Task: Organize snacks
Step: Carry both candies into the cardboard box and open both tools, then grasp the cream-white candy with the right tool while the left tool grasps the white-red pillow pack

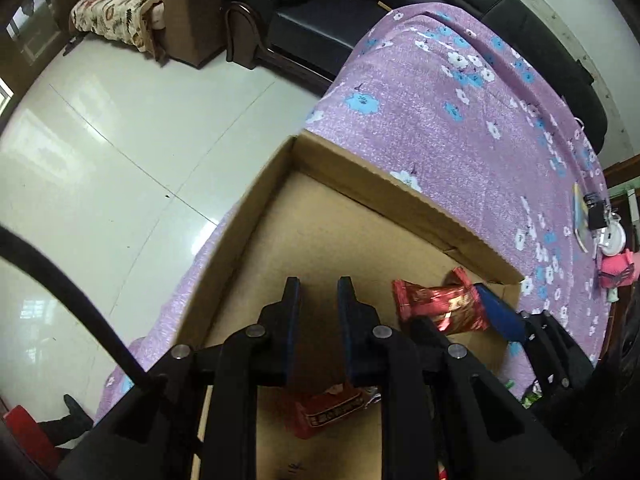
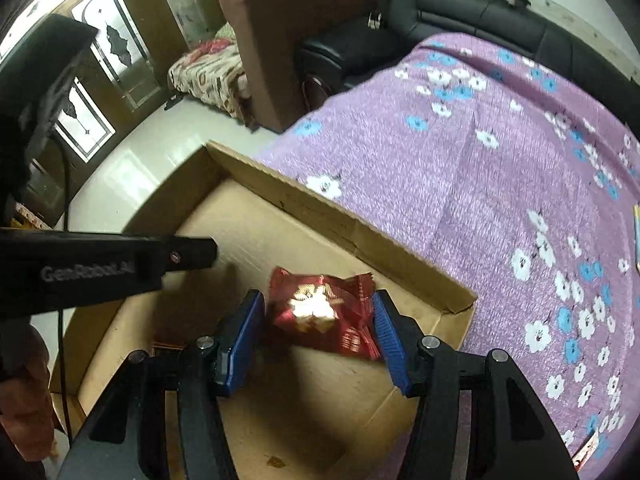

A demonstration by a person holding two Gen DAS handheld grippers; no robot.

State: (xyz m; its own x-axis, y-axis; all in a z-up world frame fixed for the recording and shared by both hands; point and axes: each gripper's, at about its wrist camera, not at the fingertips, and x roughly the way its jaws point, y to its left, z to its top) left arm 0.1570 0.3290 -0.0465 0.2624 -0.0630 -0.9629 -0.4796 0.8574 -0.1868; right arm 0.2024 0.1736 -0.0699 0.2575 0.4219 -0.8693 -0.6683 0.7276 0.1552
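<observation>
A shallow cardboard box [image 1: 360, 184] [image 2: 320, 208] sits on a purple flowered cloth. My right gripper [image 2: 318, 304] is over the box, its blue pads on either side of a red foil snack packet [image 2: 324, 312], also seen in the left wrist view [image 1: 440, 304]. The packet seems to hang between the pads, above the box floor. My left gripper [image 1: 318, 292] is open and empty over the box floor, its jaws only a narrow gap apart. Another red snack packet [image 1: 328, 412] lies on the box floor beneath it. The left gripper's body [image 2: 100, 264] reaches in from the left.
The purple cloth [image 2: 480, 168] covers the table. Small items, a white object and a pink one [image 1: 616, 268], lie at its far right edge. A black sofa [image 2: 460, 12] stands behind, and a glossy tiled floor [image 1: 120, 152] lies left of the table.
</observation>
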